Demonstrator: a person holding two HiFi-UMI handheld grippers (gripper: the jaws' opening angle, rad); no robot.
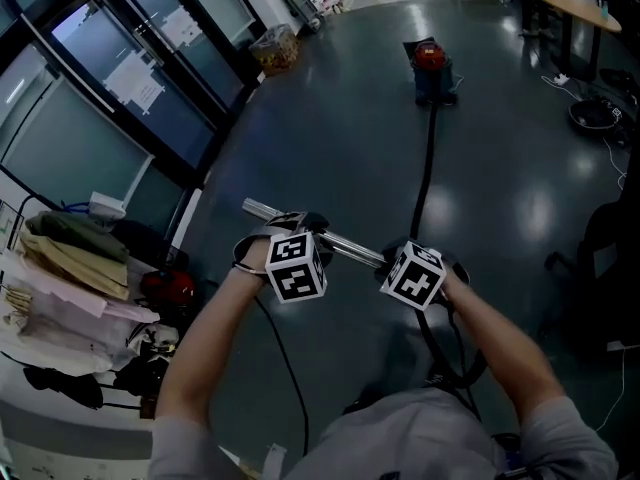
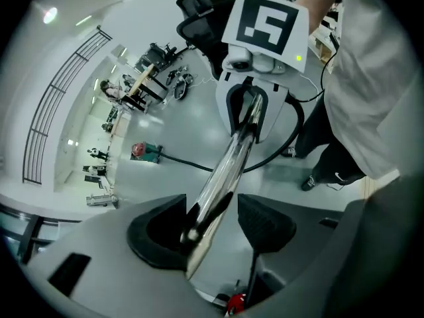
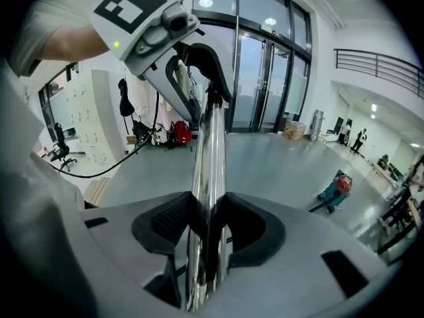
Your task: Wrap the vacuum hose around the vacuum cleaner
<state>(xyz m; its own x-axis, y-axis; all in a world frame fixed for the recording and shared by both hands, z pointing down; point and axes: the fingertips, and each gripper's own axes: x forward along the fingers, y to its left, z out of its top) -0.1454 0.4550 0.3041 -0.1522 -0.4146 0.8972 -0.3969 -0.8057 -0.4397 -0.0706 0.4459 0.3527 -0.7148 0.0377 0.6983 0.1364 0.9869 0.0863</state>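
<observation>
Right gripper [image 3: 209,225] had its jaws clamped on the chrome wand [image 3: 211,151]. The left gripper [image 2: 213,225] stood open round the same wand, with one pad clear of it. The vacuum cleaner [image 1: 432,68] sat on the floor well apart from both, and nothing was wound on it. Its black hose [image 1: 428,163] ran out from the vacuum cleaner in one long line toward the person. By that look the wrapping had not begun — all of it remained.

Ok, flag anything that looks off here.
The left claw sits loose on the tube: jaws apart, a gap on one side, while the right claw clamps it. The hose lies stretched across the floor to the vacuum, unwrapped.
</observation>
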